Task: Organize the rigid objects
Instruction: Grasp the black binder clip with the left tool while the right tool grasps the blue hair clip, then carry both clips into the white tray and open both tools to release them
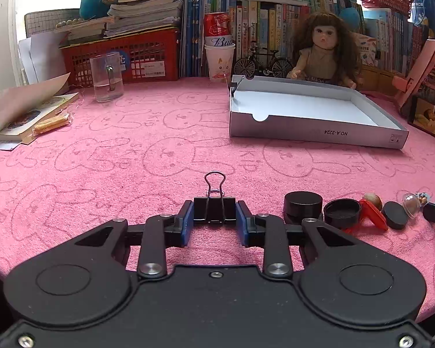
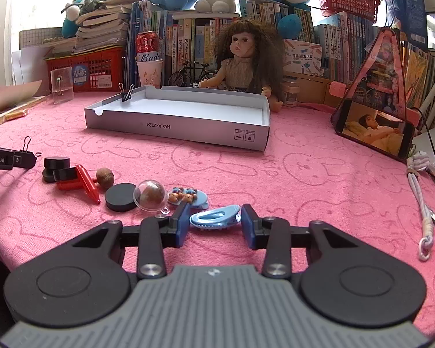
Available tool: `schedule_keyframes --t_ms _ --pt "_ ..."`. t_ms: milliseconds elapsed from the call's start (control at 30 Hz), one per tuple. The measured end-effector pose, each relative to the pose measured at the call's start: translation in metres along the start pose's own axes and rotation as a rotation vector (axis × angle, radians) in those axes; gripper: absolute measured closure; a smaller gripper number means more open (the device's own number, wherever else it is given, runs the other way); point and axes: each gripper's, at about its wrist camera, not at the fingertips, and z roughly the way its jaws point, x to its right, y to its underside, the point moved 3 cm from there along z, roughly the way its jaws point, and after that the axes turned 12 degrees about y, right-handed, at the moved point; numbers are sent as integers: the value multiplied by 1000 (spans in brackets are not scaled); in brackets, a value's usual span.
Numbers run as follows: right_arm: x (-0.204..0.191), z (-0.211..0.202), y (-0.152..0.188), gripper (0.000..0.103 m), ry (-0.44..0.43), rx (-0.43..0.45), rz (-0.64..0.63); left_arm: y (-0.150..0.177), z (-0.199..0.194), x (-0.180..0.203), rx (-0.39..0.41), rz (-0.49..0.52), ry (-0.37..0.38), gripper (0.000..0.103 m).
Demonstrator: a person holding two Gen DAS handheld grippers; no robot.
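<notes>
Rigid odds and ends lie in a loose row on the pink rabbit-print towel [image 2: 304, 174], all on the near side of the shallow grey cardboard box lid [image 2: 177, 129], which serves as landmark. Nearest the lid's left front corner is the large black metal binder clip [image 1: 214, 208], lying flat with its wire handle pointing toward the lid. The left gripper [image 1: 214, 217] has its blue pads against both sides of this clip, clamped on it at towel level.

Farther from the lid and rightward along the row come a black round screw-top jar [image 2: 56, 162], its shallow black cap [image 2: 64, 174] leaning beside it, a red plastic clip [image 2: 87, 187], a brown walnut-like ball [image 2: 105, 177], a flat black disc [image 2: 120, 197], a clear plastic capsule with a brown ball inside [image 2: 150, 195], and a small blue charm with tiny bears [image 2: 185, 197].

Last in the row, straight out from the lid's front wall, lies the light blue plastic claw hair clip [image 2: 214, 217]. The right gripper [image 2: 214, 223] sits around it with fingers spread wide, a gap showing on each side.

A second small black binder clip [image 2: 127, 94] is pinched upright on the lid's left wall. Behind the lid sits a curly-haired doll [image 2: 243, 63].
</notes>
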Motion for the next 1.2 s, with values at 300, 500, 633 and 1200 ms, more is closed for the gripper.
schedule_keyframes --t_ms 300,500,633,1200 --pt "8 7 -18 60 23 -8 67 -23 -2 0 50 -13 11 75" --pt "13 18 -38 60 14 -18 122 -46 5 15 76 -8 59 74" --pt "13 30 -50 60 2 -36 159 -65 14 29 82 0 112 74" --pt "4 106 -123 60 -88 -166 166 -144 104 54 -55 -5 210 74"
